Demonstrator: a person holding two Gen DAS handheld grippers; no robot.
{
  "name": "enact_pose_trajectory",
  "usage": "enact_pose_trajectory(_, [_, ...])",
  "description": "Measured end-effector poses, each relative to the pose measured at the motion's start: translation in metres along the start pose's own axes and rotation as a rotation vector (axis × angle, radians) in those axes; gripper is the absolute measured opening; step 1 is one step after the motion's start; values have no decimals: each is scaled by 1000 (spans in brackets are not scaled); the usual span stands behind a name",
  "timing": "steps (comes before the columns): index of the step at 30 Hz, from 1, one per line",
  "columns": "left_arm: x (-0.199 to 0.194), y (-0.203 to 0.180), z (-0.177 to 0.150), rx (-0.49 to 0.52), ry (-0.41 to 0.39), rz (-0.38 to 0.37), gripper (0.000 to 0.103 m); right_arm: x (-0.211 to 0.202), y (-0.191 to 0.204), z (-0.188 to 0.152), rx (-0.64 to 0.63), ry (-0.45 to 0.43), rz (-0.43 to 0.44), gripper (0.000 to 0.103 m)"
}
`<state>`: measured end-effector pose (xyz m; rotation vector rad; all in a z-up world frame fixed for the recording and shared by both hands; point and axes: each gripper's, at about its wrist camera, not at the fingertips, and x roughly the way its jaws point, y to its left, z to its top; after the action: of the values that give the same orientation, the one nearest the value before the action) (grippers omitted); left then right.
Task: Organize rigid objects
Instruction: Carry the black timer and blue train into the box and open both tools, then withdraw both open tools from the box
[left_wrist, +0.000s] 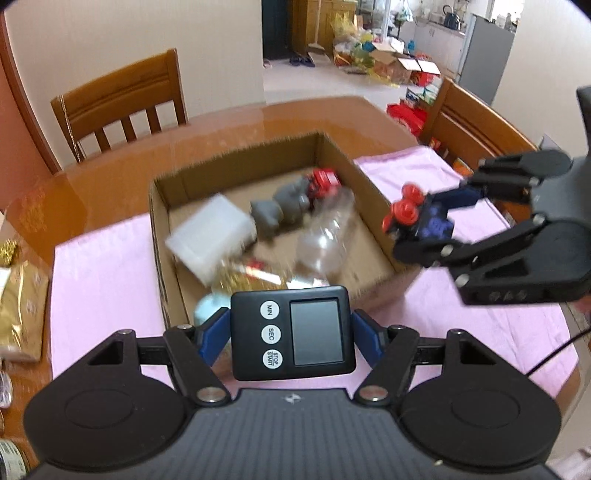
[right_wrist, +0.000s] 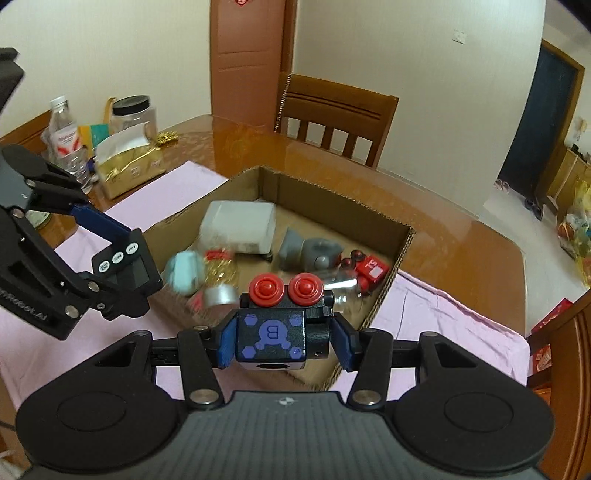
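While left jaws clamp the timer (left_wrist: 293, 334), right jaws grip a toy block (right_wrist: 271, 338) (robot-like, perhaps) — above the box (left_wrist: 369, 177).

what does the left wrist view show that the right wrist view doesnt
Only the left wrist view: the timer's full face with its screen, and a far room with a grey fridge. Only the right wrist view: a water bottle, a black-lidded jar and a gold bag. Both: the cardboard box, the grey toy, the left hand-held gripper holding the timer, the right hand-held gripper holding the black toy block.
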<state>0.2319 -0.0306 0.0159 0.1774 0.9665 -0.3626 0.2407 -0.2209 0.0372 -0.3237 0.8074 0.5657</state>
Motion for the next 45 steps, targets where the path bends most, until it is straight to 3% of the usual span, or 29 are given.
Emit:
enact_pose_trajectory(9, [20, 16, 42, -21, -35, 45, 70, 30, -8, 2, 26, 27, -8, 57])
enact_pose_trajectory(10, [23, 18, 45, -20, -34, 46, 70, 31, -7, 2, 29, 29, -8, 64])
enact_pose_trajectory(11, [26, 18, 49, -18, -32, 49, 70, 31, -6, 1, 31, 30, -9, 82])
enact_pose_trajectory(13, [30, 18, 55, -8, -34, 56, 70, 27, -4, 0, 32, 6, -18, 103])
enact_pose_trajectory(20, [46, 20, 71, 12, -38, 59, 70, 16, 0, 1, 69, 2, -16, 103])
enact_pose_trajectory(31, [106, 41, 113, -32, -27, 82, 70, 5, 1, -4, 158, 1, -51, 103])
enact_pose_trajectory(33, [116, 46, 117, -58, -37, 95, 72, 3, 0, -5, 171, 1, -65, 103])
enact_pose_trajectory(35, [121, 50, 118, -85, -50, 102, 86, 1, 0, -6, 182, 0, -70, 103])
enact_pose_trajectory(38, [114, 51, 115, -98, -121, 120, 95, -2, -2, -7, 195, -5, -86, 103])
enact_pose_trajectory(45, [54, 42, 93, -74, -226, 153, 99, -6, -8, -2, 244, 31, -159, 103])
